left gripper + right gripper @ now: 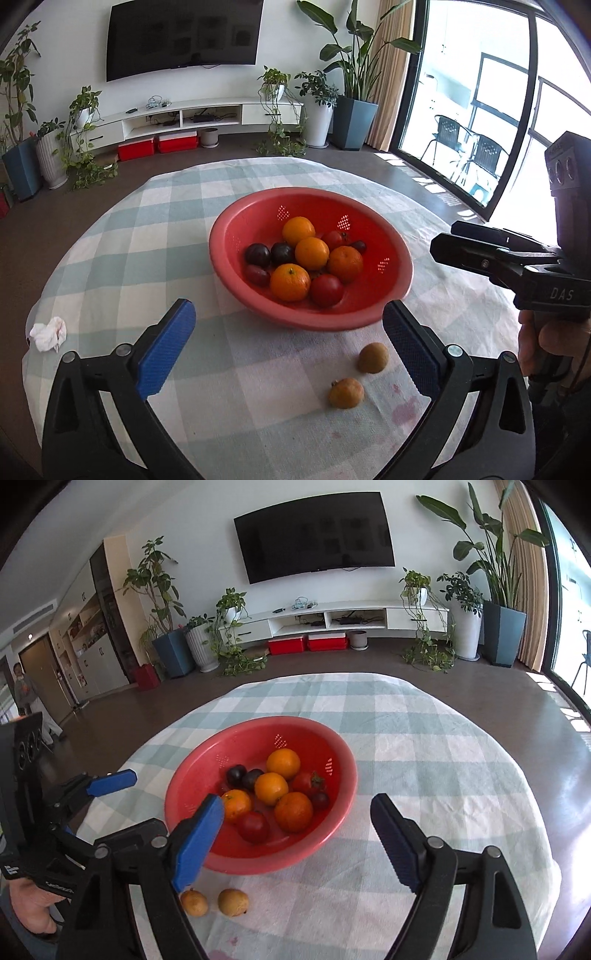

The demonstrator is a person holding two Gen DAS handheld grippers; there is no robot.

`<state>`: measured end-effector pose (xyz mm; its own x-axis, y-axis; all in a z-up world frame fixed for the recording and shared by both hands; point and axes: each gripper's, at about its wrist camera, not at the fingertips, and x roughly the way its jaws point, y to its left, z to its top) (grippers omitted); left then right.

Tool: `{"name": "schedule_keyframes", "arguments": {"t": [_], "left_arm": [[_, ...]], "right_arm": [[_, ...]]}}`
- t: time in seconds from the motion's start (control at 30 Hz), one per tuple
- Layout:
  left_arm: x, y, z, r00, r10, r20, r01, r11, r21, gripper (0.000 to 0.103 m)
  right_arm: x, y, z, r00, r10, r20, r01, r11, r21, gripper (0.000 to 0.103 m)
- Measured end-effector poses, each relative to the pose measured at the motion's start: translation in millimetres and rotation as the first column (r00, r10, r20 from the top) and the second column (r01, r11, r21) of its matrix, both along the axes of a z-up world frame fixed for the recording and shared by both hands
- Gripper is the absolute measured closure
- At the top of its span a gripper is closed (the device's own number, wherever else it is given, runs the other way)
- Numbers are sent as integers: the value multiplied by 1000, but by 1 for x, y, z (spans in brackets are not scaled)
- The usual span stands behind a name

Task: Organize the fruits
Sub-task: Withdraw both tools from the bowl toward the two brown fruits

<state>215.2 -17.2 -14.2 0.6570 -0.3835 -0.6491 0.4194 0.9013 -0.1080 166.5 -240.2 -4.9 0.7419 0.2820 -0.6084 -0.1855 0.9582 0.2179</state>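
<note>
A red colander bowl sits mid-table and holds several oranges, dark plums and red tomatoes. Two small brownish-yellow fruits lie on the cloth in front of it. My left gripper is open and empty, just before the bowl, with the two small fruits near its right finger. My right gripper is open and empty over the bowl's near rim; the two small fruits lie below its left finger. The right gripper also shows in the left wrist view.
A round table with a green-and-white checked cloth. A crumpled white tissue lies at its left edge. Reddish stains mark the cloth near the small fruits. The left gripper shows at the left of the right wrist view. A person stands far left.
</note>
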Motion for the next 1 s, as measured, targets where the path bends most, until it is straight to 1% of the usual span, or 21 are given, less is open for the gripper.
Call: {"name": "schedule_keyframes", "arguments": {"t": [0.13,0.23,0.33,0.43,0.47,0.6,0.63,0.7,0.73,0.77,0.83,0.9,0.93,1.0], "left_arm": [[-36,-2,-7,1000,-13,23,12,999,43,0],[-50,-6,-14,999,-43,-9,43,997,64,0],[-55,-14,-23,994,-86,-65,93,990,109,0],[-57,-21,-26,988,-128,-83,138,982,126,0],[-56,-25,-27,984,-151,-94,163,978,129,0],[-47,-40,-38,968,-216,-127,237,953,189,2],[-42,-43,-41,964,-226,-143,252,947,200,4],[-34,-45,-49,955,-239,-173,274,937,216,15],[-30,-46,-52,952,-246,-184,283,935,215,18],[-27,-47,-54,949,-251,-191,289,933,213,22],[-22,-48,-59,947,-250,-201,293,930,221,26],[-18,-51,-62,945,-254,-204,299,927,228,37],[-17,-52,-64,943,-259,-208,304,925,230,40],[-14,-55,-67,942,-262,-210,309,922,234,50]], "right_arm": [[-34,6,-8,1000,4,-17,-3,1000,8,14],[-55,9,-15,999,-5,-38,6,1000,11,14],[-72,7,-24,997,-22,-79,24,999,27,14],[-90,1,-29,995,-40,-90,44,998,44,14],[-95,0,-31,994,-50,-95,54,997,47,14],[-107,-7,-34,992,-68,-105,75,996,57,14],[-109,-9,-34,992,-71,-101,77,995,56,14],[-111,-10,-34,993,-73,-97,79,995,54,14],[-112,-11,-34,993,-73,-97,79,995,55,14],[-112,-12,-34,993,-74,-97,80,995,57,14],[-112,-12,-34,993,-75,-96,80,995,59,16],[-112,-12,-34,993,-73,-91,79,995,59,17],[-112,-12,-33,993,-72,-88,77,995,58,18],[-111,-11,-33,994,-66,-86,70,996,52,19]]}}
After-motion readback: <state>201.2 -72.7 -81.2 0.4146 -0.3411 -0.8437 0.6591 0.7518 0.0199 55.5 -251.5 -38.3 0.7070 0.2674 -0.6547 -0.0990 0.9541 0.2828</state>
